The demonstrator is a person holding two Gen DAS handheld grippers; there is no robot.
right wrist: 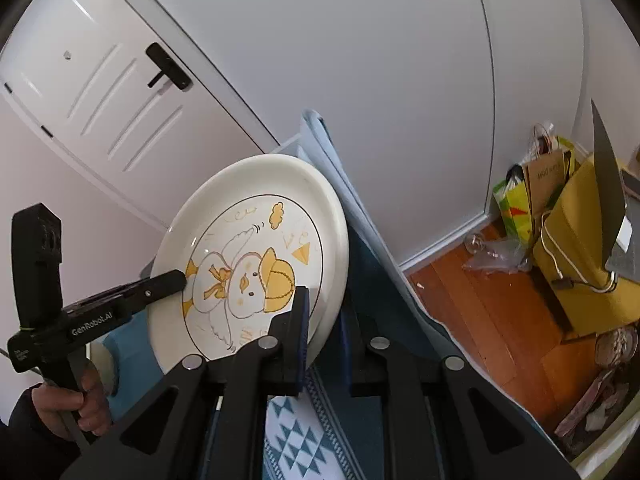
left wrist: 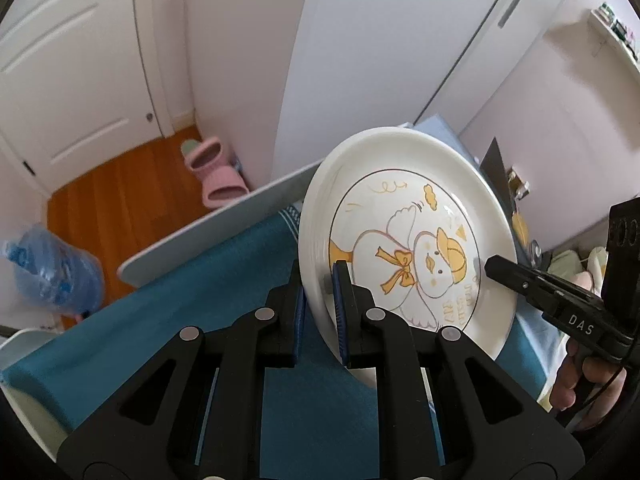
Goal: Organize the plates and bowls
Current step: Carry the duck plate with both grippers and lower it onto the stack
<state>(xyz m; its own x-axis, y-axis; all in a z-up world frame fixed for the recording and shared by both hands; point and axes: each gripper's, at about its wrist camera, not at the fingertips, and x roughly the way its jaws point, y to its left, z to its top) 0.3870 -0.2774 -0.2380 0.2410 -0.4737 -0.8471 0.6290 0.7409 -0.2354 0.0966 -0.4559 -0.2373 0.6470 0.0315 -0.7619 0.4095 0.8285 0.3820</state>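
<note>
Both grippers, left gripper [left wrist: 320,292] and right gripper [right wrist: 324,320], clamp the duck plate [left wrist: 404,240] mid-frame, lifted above the blue cloth [left wrist: 200,320]; it is not yet put away.

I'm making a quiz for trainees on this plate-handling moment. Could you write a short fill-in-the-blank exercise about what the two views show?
1. The plate bears a drawing of a ____ in a yellow hat.
2. The left tongs and the right tongs grip the plate on ____ edges.
3. The cloth under the plate is mostly ____ in colour.
4. On the wooden floor by the door stands a pair of ____ slippers.

Missing words: duck; opposite; blue; pink
</note>
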